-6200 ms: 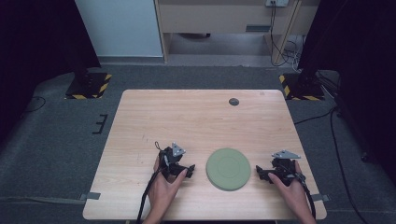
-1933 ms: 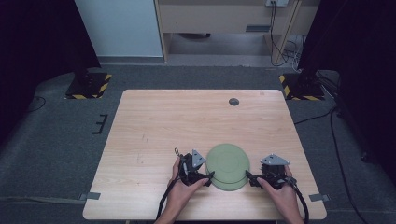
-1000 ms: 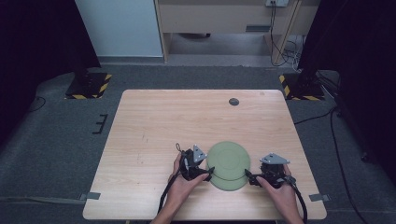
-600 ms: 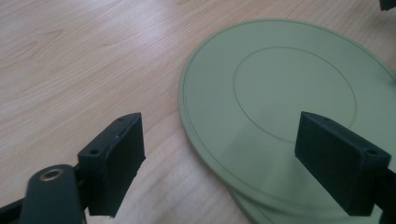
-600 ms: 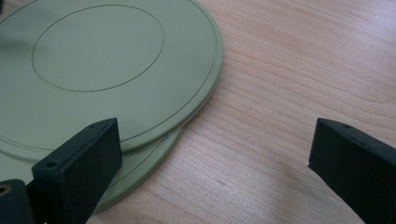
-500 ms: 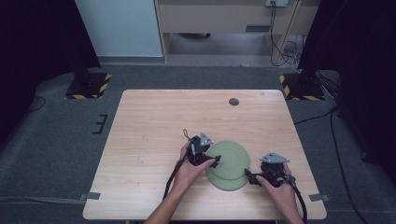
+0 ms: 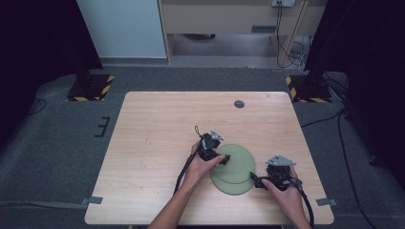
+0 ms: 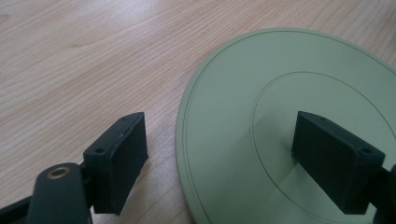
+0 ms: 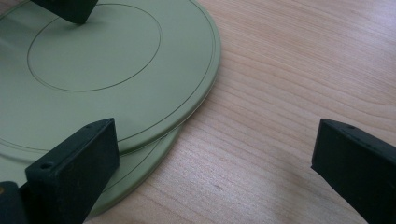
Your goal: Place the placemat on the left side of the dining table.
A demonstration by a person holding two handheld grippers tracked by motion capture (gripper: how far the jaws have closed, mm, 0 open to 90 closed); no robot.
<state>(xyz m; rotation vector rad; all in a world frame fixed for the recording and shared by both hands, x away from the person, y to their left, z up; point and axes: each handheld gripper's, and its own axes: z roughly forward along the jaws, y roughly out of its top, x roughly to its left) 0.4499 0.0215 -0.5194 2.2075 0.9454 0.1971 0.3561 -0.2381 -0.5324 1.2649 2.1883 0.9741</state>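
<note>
The lower plate (image 9: 140, 175) lies mostly hidden under the upper plate (image 9: 107, 70), whose left part the right gripper view's edge cuts off. Far from the plates, a small dark disc (image 7: 239, 103) is too small to identify.

— What is that small dark round thing (image 7: 239, 103) near the far edge of the wooden tabletop (image 7: 157, 143)?

— I can't tell. It is too small.

— What is on the grey floor (image 7: 57, 138)?

— Two black stands with yellow stripes, one at the left (image 7: 90, 87) and one at the right (image 7: 305, 88). Cables (image 7: 286, 52) hang by the far wall.
</note>
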